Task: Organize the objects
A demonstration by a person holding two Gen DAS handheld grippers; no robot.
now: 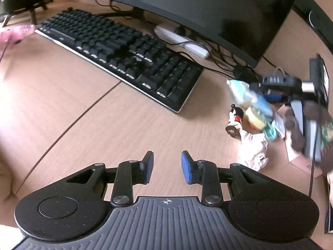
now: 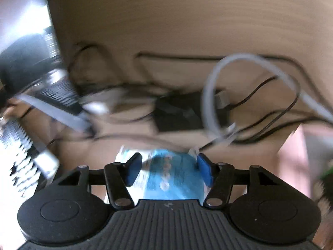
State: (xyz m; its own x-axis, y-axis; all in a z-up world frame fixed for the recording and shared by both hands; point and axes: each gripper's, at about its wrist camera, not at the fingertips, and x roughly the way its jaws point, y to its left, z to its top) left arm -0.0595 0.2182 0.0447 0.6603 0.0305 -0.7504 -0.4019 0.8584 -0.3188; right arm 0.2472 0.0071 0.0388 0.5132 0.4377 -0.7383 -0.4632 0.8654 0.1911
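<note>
We hover over a pale wooden desk [image 1: 129, 125], with a black keyboard [image 1: 124, 60] under a dark monitor [image 1: 208, 6]; its key legends are too blurred to read. Our left gripper [image 1: 167, 167] hangs spread and empty. Our right gripper [image 2: 169, 171] straddles a blue packet [image 2: 172, 179], print unreadable; whether it pinches, we cannot tell. Cables [image 2: 260, 95] tangle beyond.

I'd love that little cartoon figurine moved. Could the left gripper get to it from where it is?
Probably yes. The left gripper is open and holds nothing, with bare desk ahead. The figurine stands off to its right at the clutter's near edge, though crumpled paper crowds it closely.
</note>
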